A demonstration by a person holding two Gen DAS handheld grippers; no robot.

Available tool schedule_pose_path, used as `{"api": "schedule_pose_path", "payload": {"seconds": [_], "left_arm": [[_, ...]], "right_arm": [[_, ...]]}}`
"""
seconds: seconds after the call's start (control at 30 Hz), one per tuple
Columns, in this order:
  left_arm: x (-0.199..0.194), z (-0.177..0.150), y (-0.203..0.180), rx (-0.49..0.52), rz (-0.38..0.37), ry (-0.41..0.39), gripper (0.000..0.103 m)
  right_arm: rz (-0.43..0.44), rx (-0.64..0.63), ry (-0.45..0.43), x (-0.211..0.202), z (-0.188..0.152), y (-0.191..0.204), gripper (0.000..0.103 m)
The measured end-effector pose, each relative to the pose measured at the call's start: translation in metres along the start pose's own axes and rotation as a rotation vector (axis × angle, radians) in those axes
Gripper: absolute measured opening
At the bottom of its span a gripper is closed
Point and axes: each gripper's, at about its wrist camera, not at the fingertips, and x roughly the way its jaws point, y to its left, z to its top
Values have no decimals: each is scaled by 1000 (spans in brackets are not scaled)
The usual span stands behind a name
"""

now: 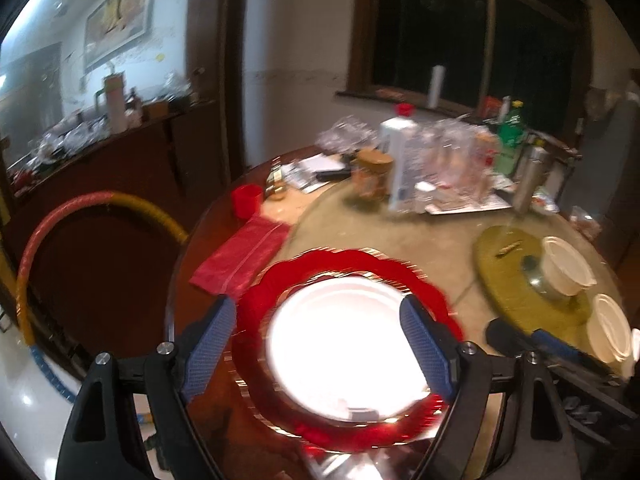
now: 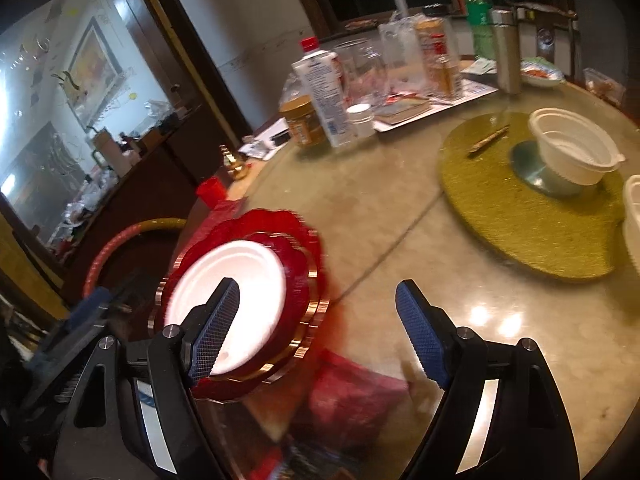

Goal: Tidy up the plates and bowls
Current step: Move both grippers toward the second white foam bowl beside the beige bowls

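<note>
Left wrist view: the left tool (image 1: pixel 318 344) hangs released, its blue pads wide apart on either side of the white plate (image 1: pixel 344 344), which lies on the red scalloped plate (image 1: pixel 436 292) near the desk's (image 1: pixel 400 236) front edge. The pads seem to straddle the plate rather than touch it, though blur hides the contact. I judge the plates are already stacked and the bowls come next. This view alone shows two white bowls: one (image 1: pixel 568 266) on the green mat (image 1: pixel 508 276), another (image 1: pixel 610 330) just beside the mat, near the right tool (image 1: pixel 520 338).

Right wrist view: the right tool (image 2: pixel 316 332) is also released, empty, over bare desk between the plate stack and the mat. Here the gold rims reveal more than one red plate under the white one, and a stick (image 2: pixel 488 141) lies on the mat beside the bowl. The next move likely calls for reaching right to a bowl rim.
</note>
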Motion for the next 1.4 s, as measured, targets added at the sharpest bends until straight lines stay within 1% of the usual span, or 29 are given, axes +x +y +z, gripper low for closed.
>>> {"api": "schedule_pose_path", "payload": {"seconds": [0.03,0.07,0.1,0.13,0.2,0.23,0.27,0.37,0.57,0.8,0.87,0.97,1.03,1.1,1.17,1.2,1.33,1.4], "left_arm": [[-3,0,-5,7,-20,-11,91],[-7,0,-12,15,-50,-25,95],[-9,0,-17,19,-70,-34,102],[-12,-1,-22,23,-91,-42,103],[-17,-2,-36,43,-136,-55,103],[-18,-3,-45,57,-154,-55,103],[-19,-4,-53,75,-164,-55,103],[-22,-9,-76,127,-198,-44,103],[-23,-17,-109,177,-258,-22,103],[-22,-26,-141,219,-351,21,103],[-19,-30,-151,247,-372,36,103],[-16,-36,-166,280,-397,46,103],[-13,-40,-176,304,-431,70,103],[-9,-44,-189,326,-467,114,103],[-9,-47,-199,340,-493,133,103],[-9,-48,-204,345,-497,136,103],[-7,-48,-222,317,-574,186,103],[-10,-47,-231,321,-567,169,103]], "right_arm": [[-20,-4,-2,-2,-1,-4,82],[-46,-5,-6,-4,-2,-9,82],[-69,-5,-11,-6,-3,-14,82],[-108,-9,-12,-9,-4,-21,83],[-165,-16,-14,-13,-4,-32,95],[-195,-17,-19,-15,-4,-37,103],[-225,-19,-29,-19,-5,-44,103],[-266,-2,-47,-32,-7,-64,103],[-315,51,-53,-51,-14,-100,103],[-335,108,-49,-70,-26,-137,103],[-321,132,-52,-76,-30,-147,103],[-260,205,-57,-87,-34,-167,103],[-250,241,-64,-94,-39,-179,103],[-261,256,-73,-103,-43,-189,103],[-265,274,-79,-112,-47,-198,103],[-257,291,-81,-119,-50,-205,103],[-232,343,-101,-141,-60,-224,103],[-211,386,-119,-152,-64,-235,103]]}}
